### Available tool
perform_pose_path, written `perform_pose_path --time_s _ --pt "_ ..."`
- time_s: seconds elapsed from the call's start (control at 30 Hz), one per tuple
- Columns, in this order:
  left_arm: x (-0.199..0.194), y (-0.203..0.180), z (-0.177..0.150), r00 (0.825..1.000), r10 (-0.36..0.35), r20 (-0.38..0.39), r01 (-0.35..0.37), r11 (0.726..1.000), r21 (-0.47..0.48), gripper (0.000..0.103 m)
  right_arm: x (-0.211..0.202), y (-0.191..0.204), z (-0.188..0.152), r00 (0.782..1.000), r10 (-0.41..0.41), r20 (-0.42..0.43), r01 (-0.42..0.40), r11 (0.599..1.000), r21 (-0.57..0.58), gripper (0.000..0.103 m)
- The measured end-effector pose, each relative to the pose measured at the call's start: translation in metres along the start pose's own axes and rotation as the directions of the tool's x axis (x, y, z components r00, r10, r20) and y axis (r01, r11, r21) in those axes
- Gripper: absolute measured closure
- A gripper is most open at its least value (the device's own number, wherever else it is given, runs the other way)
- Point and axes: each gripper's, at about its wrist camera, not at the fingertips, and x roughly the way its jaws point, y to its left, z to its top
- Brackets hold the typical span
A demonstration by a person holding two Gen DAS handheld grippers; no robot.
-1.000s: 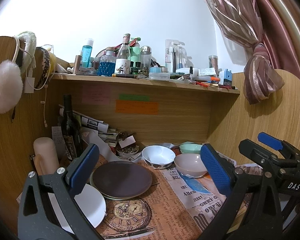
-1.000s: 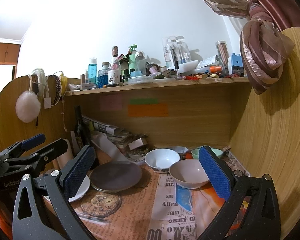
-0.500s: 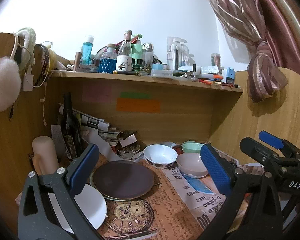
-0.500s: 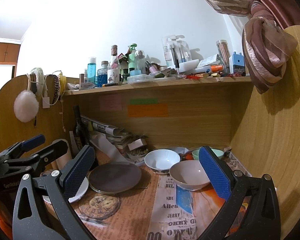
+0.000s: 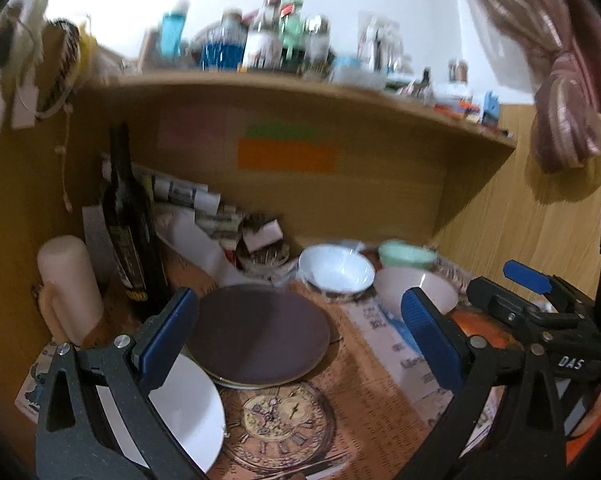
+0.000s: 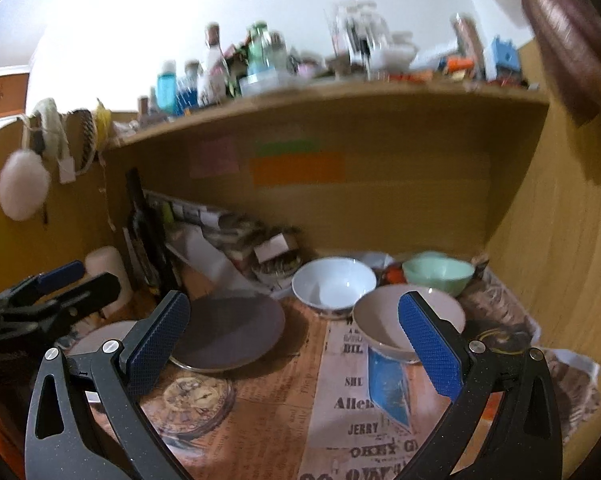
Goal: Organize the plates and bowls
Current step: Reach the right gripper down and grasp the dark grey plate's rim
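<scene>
I am holding both claws spread and empty, left claw [image 5: 300,344] facing the dark plate [image 5: 256,336], right claw [image 6: 296,348] facing the pink bowl [image 6: 388,320], for stacking.

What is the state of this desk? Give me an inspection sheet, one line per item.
Surface: desk covered with printed newspaper.
Job's things: brown plate on another plate; white plate beside it; white bowl, pink bowl, green bowl, all upright and unstacked.
Clutter: dark bottle, cream cylinder, paper pile.
Grippers: left tongs and right tongs open, holding nothing.
Cables: white cord hanging on the left panel.
Surroundings: crowded shelf, tied curtain.
</scene>
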Motion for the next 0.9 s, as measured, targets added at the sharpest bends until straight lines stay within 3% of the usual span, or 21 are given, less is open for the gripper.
perform_pose_path --time_s 0.17,0.33,0.53,0.63,0.7,0.83,0.9 --pt "0.036 0.016 -0.005 0.992 0.032 -0.120 -0.028 0.999 0.035 0.017 0.037 -0.006 -0.010 0.995 0.016 -0.095 -0.016 1.000 0.006 0.000" --pt "0.067 0.040 -0.009 0.977 0.018 -0.212 -0.015 1.000 0.016 0.024 0.066 -0.012 -0.019 0.984 0.046 -0.175 -0.040 0.999 0.033 0.001" --pt "0.101 0.073 -0.009 0.957 0.057 -0.286 -0.065 0.998 -0.020 0.030 0.104 -0.014 -0.028 0.960 0.069 -0.272 -0.062 0.998 0.032 0.018" --pt "0.121 0.090 -0.011 0.938 0.020 -0.347 -0.048 0.996 -0.072 0.041 0.121 -0.014 -0.029 0.945 0.092 -0.315 -0.085 0.996 0.034 0.025" --pt "0.131 0.098 -0.012 0.926 0.009 -0.377 -0.048 0.994 -0.094 0.053 0.132 -0.015 -0.030 0.931 0.120 -0.344 -0.110 0.993 0.046 0.030" --pt "0.153 0.111 -0.015 0.904 0.009 -0.428 -0.061 0.992 -0.108 0.060 0.153 -0.015 -0.033 0.905 0.151 -0.397 -0.138 0.989 0.061 0.042" --pt "0.163 0.116 -0.018 0.887 -0.013 -0.462 -0.049 0.991 -0.123 0.070 0.162 -0.015 -0.035 0.893 0.163 -0.419 -0.150 0.987 0.065 0.045"
